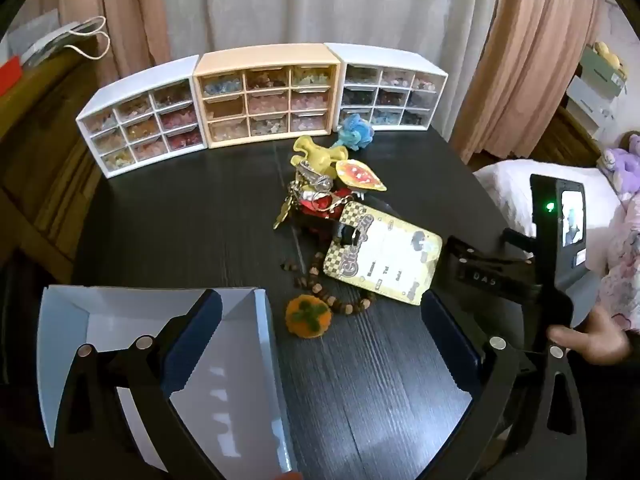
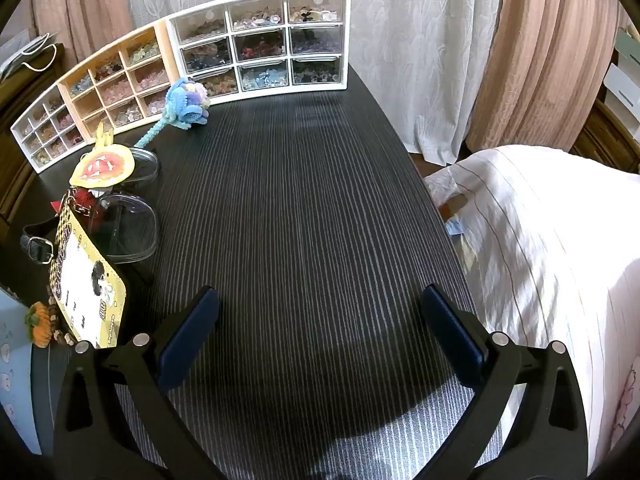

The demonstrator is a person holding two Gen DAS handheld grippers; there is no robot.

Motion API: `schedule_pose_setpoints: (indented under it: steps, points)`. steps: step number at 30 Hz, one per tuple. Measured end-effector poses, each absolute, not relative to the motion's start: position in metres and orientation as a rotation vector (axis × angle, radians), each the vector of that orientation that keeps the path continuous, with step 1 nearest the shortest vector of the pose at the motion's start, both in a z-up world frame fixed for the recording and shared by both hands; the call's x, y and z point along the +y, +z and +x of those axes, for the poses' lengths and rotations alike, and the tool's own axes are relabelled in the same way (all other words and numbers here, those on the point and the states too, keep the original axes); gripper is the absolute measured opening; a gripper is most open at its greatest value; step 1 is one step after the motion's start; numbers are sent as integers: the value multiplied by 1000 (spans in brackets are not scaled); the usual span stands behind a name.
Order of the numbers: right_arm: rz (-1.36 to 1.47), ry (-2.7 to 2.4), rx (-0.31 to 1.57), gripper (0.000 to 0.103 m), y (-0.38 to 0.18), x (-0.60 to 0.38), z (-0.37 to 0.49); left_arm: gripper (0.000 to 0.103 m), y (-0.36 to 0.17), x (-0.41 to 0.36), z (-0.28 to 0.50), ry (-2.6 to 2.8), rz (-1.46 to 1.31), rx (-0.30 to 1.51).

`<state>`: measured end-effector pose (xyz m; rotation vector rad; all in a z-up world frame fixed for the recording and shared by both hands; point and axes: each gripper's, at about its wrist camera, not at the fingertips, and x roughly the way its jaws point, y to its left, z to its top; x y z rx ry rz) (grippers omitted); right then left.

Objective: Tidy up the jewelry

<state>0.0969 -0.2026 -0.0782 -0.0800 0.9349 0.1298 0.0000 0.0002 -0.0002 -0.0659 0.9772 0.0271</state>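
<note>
A pile of trinkets lies mid-table: a yellow checkered card holder [image 1: 386,262], a wooden bead bracelet [image 1: 320,280], an orange felt pumpkin [image 1: 308,316], keychains with a red charm [image 1: 316,196], a yellow plush [image 1: 314,154] and a blue pipe-cleaner flower [image 1: 354,128]. An open white box [image 1: 120,320] stands front left. My left gripper [image 1: 320,344] is open and empty, above the table just in front of the pumpkin, its left finger over the box. My right gripper [image 2: 320,336] is open and empty over bare table, right of the card holder [image 2: 86,280] and flower [image 2: 186,106].
Three nine-drawer bead organizers stand along the back: white [image 1: 140,132], peach [image 1: 266,96], white [image 1: 390,88]. Clear plastic lids [image 2: 128,224] lie by the card holder. A bed [image 2: 540,240] borders the table's right edge. The other handheld gripper body [image 1: 556,240] shows at right.
</note>
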Motion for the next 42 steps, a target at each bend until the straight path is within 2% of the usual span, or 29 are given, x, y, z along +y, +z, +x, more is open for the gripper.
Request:
schedule_pose_setpoints:
  steps: [13, 20, 24, 42]
  points:
    - [-64, 204, 926, 96, -76, -205, 94, 99, 10, 14, -6, 32, -85, 879]
    - [-129, 298, 871, 96, -39, -191, 79, 99, 17, 22, -9, 53, -71, 852]
    - [-135, 320, 876, 96, -23, -190, 67, 99, 15, 23, -9, 51, -99, 854]
    - [-112, 449, 800, 96, -12, -174, 34, 99, 19, 22, -18, 39, -137, 841]
